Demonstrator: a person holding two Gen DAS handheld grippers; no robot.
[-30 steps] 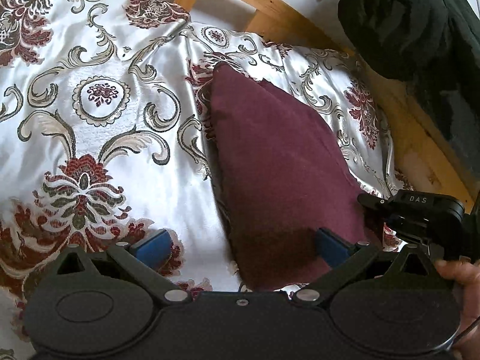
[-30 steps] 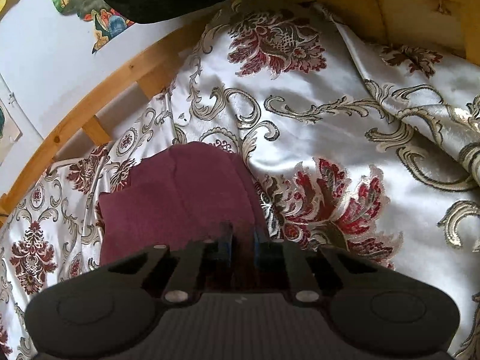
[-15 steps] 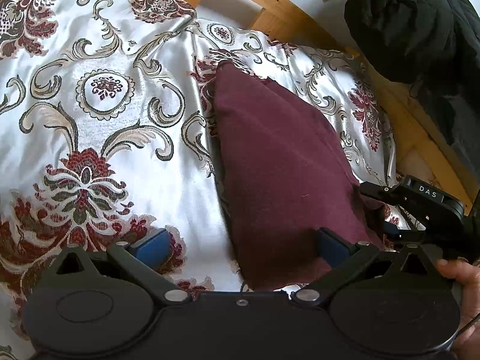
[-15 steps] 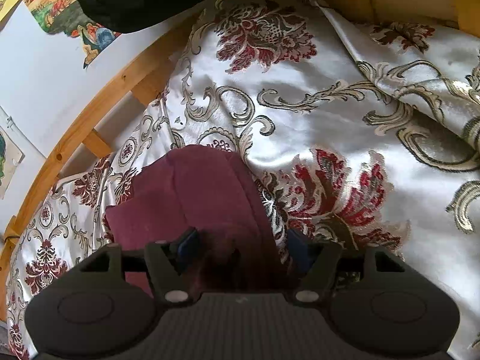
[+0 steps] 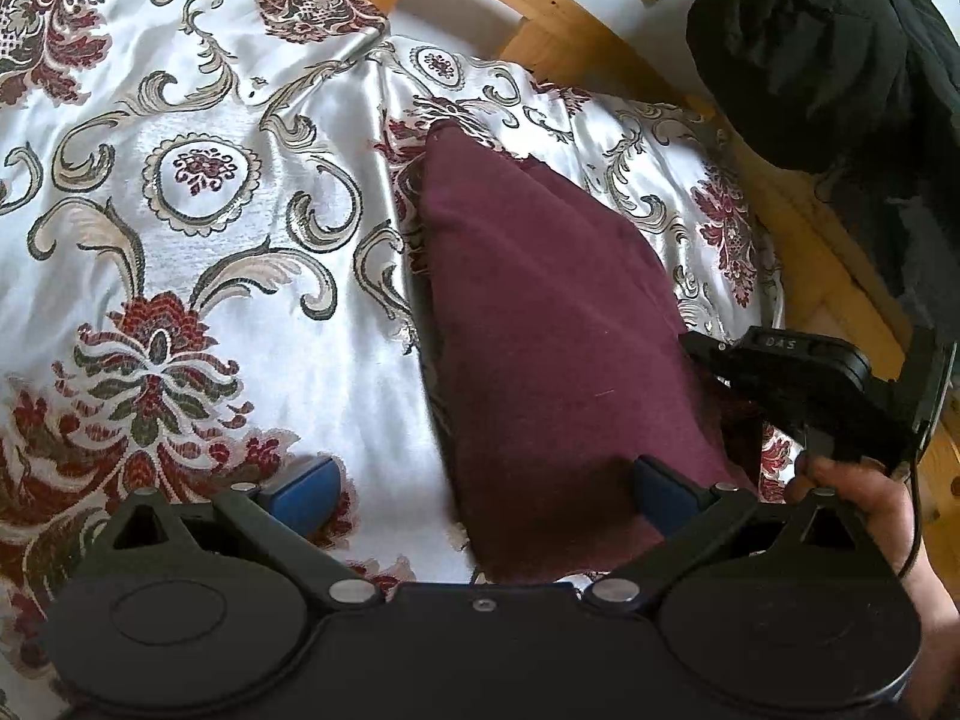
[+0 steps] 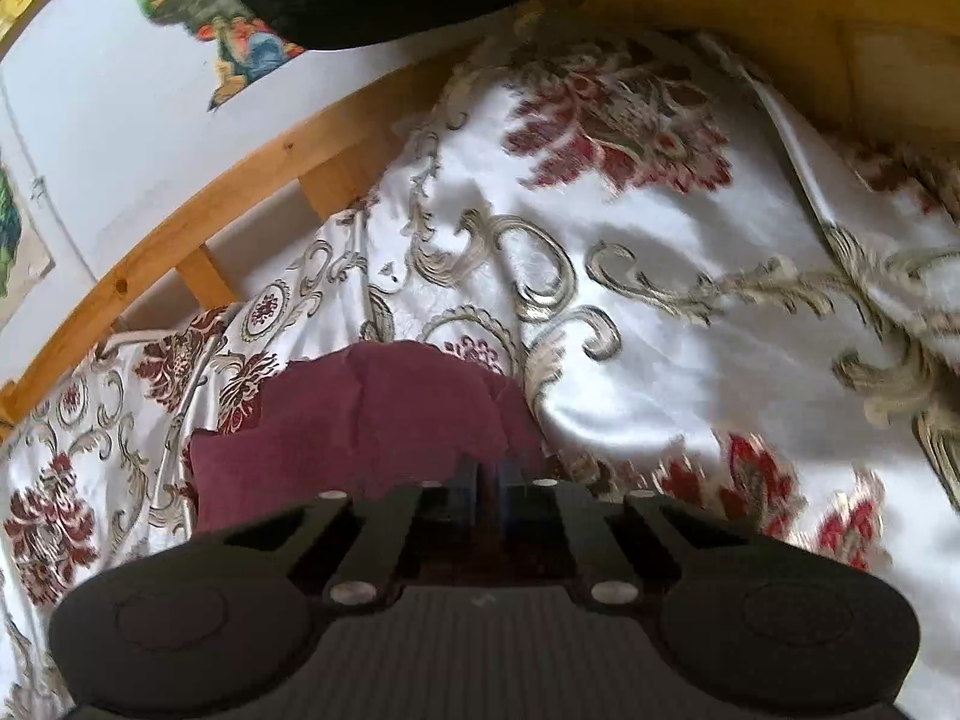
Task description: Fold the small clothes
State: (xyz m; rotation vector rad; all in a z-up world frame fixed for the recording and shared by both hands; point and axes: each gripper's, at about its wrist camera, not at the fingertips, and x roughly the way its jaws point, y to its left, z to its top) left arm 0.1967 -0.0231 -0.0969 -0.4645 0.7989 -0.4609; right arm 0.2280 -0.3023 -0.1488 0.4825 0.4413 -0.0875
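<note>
the dark red cloth (image 5: 540,336) lies on the patterned bedspread (image 5: 180,192), already doubled over, its far tip toward the wooden bed frame (image 5: 570,12). the right gripper (image 6: 489,483) has just been closing and its jaws now stand pressed together at the near right edge of the cloth; the right wrist view is smeared, so it probably pinches a fold of that edge, but i cannot be sure. the left gripper (image 5: 483,495) sits low with jaws spread wide, one pad on the bedspread and one over the cloth's near corner, gripping nothing.

to do this fold well, the right should carry its edge level across the cloth, keeping the layers together, while the left stays pressing the near corner so the pile does not slide on the slick satin.
</note>
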